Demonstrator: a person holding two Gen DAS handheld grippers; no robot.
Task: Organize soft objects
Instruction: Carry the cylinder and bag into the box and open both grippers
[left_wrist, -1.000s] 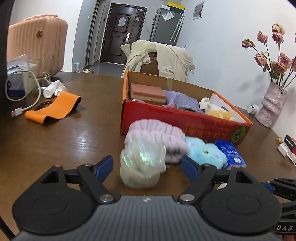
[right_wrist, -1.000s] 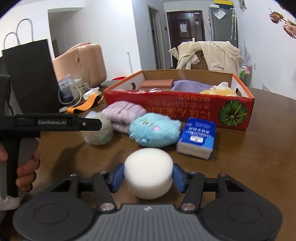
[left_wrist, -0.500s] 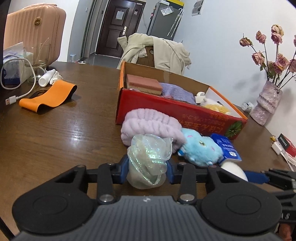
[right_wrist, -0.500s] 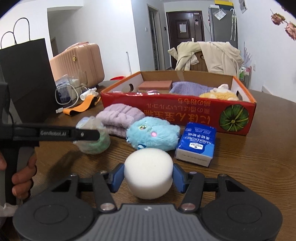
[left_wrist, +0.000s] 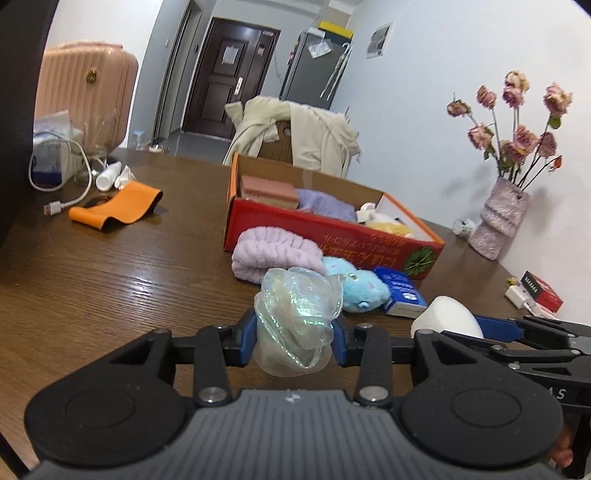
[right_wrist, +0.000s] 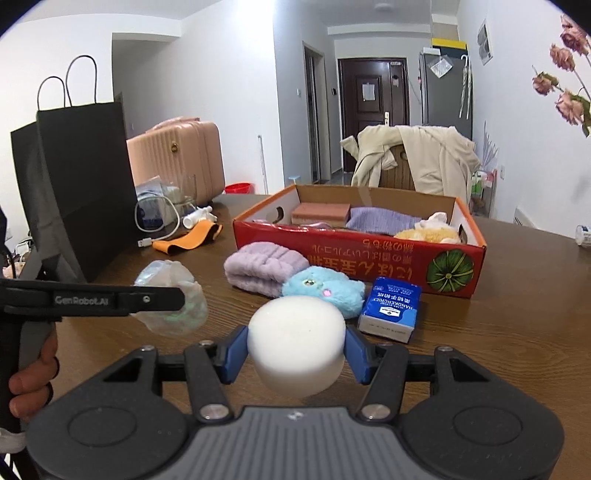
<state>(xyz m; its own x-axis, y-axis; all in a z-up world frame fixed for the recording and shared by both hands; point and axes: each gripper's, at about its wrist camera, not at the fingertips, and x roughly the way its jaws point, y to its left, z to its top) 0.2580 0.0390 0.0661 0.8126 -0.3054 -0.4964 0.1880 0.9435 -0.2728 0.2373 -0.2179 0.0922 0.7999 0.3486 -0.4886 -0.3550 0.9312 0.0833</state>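
Left gripper (left_wrist: 294, 339): pressed onto the iridescent scrunchie (left_wrist: 297, 317) from both sides by the blue pads; the crumpled bundle bulges above and below them and is carried clear of the table (left_wrist: 92, 280).

Right gripper (right_wrist: 295, 353): pinched on the round white sponge (right_wrist: 296, 341); the sponge is seen to be squeezed slightly between the pads and held off the tabletop.

Destination: red cardboard box (right_wrist: 369, 264), set toward the table's far edge, its long axis lying across both views; a pink block, a purple cloth and a yellow plush are already held in it.

Key relation: the box lies straight ahead of and beyond both grippers. From the left gripper its near-left corner is reached first; from the right gripper the middle of its near wall is faced, so the right hand is judged slightly better lined up.

Obstacles between: lilac headband (right_wrist: 266, 266), blue plush toy (right_wrist: 323, 290) and tissue pack (right_wrist: 389, 308), lined along the box's near wall; both loads are judged to need carrying over these and the wall.

Spacing: the two grippers are held side by side, near but apart.
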